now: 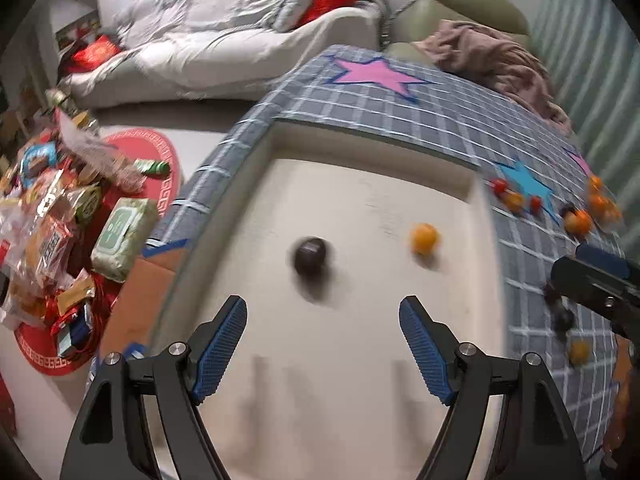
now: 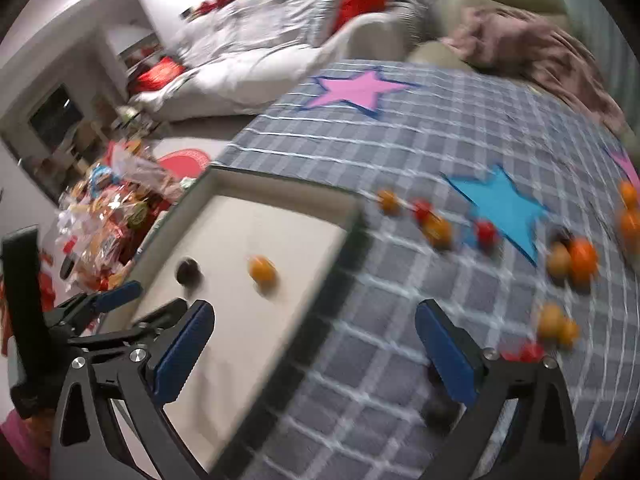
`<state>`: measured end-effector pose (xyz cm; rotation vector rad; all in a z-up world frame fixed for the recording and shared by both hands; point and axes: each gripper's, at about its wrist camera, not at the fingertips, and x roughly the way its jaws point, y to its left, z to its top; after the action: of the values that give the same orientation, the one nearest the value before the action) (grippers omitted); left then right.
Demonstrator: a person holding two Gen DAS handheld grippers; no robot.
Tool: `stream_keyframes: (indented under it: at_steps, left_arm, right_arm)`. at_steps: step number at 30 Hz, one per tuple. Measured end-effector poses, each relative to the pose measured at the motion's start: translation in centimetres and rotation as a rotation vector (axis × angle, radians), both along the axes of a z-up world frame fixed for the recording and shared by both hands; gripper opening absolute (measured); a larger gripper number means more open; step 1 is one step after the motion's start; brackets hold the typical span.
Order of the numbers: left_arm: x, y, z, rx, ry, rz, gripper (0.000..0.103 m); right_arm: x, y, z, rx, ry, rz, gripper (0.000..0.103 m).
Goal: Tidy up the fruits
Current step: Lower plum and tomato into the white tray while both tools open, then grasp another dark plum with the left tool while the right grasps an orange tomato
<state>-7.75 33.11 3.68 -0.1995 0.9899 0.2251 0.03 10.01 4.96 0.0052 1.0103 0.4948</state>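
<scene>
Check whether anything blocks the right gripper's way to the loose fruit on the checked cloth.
Nothing visible does. The right gripper hangs open over the grey checked cloth, and the small orange fruits lie in the open just ahead.

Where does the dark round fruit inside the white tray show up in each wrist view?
Left wrist: the dark fruit sits mid-frame on the tray floor, ahead of the open left gripper.
Right wrist: the same fruit lies left of centre, near the tray's left side.
Shared landmark: the orange fruit to its right in the tray.
</scene>
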Motion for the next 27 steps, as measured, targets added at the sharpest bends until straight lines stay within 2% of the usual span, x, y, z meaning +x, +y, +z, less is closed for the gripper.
stream_keyframes:
  at_steps: [9, 13, 22, 27]
  left_arm:
    - [-0.7, -10.9, 1.5, 0.071, -0.029, -0.238, 0.08]
    - [-0.4, -14.5, 1.2, 0.101, -0.015, -0.295, 0.08]
    - [1.4, -17.0, -0.2, 0.121, 0.026, -0.291, 0.08]
    - [3.9, -16.9, 0.0, 0.065, 0.038, -0.26, 0.08]
  right_arm:
    - [-3.1, -11.4, -1.9, -0.046, 0.036, -0.207, 0.101]
    - [-3.6, -15.7, -2.4, -0.057, 0.053, -0.286, 0.101]
    - [-3.6, -19.5, -3.8, -0.085, 0.063, -0.331, 0.101]
    - [-2.8, -19.9, -4.0, -0.101, 0.046, -0.338, 0.101]
